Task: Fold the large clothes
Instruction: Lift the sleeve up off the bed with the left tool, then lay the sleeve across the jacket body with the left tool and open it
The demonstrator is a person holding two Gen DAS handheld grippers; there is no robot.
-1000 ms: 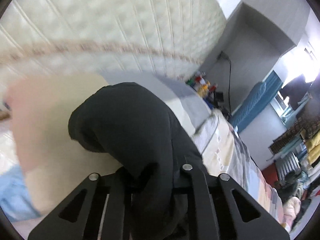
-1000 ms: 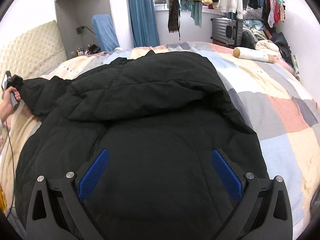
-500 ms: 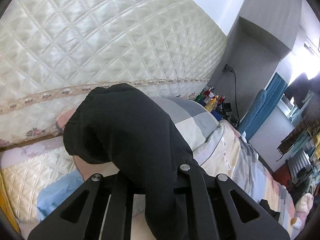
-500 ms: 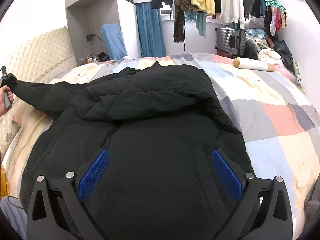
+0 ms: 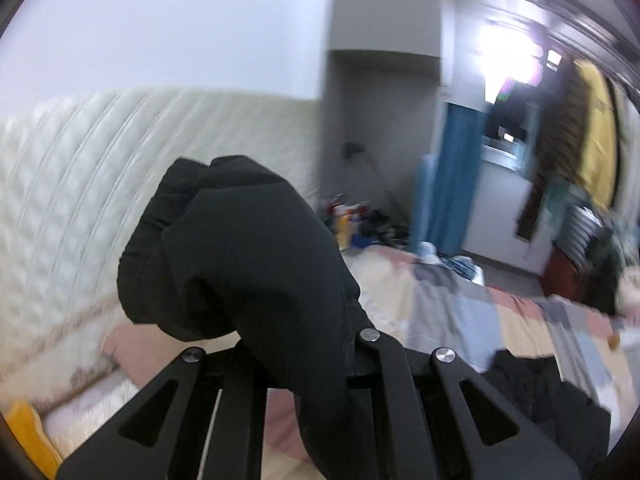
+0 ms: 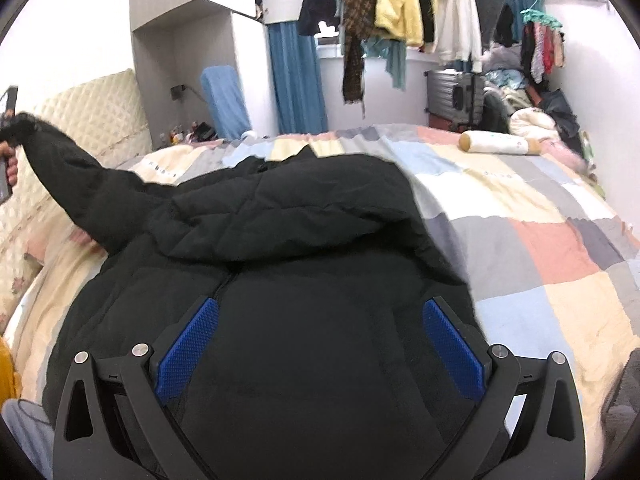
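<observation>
A large black puffer jacket (image 6: 304, 216) lies spread on the bed, hood side away from me. My left gripper (image 5: 298, 354) is shut on the cuff of its left sleeve (image 5: 240, 248); the bunched cuff hides the fingertips. In the right wrist view that sleeve (image 6: 80, 184) stretches up and left off the bed to the left gripper (image 6: 9, 132), held by a hand (image 6: 11, 164). My right gripper (image 6: 316, 320) hovers open over the jacket's body, with blue pads (image 6: 188, 344) wide apart and nothing between them.
A cream quilted headboard (image 5: 72, 184) stands at the left. The patchwork quilt (image 6: 520, 232) covers the bed, and a bolster pillow (image 6: 496, 144) lies at its far right. Hanging clothes (image 6: 400, 0), a suitcase (image 6: 456, 96) and bedside bottles (image 5: 348, 220) stand beyond.
My left gripper has lifted the sleeve cuff well up off the bed and swung towards the room, and the sleeve now stretches taut. The right gripper has risen slightly and stays open.
</observation>
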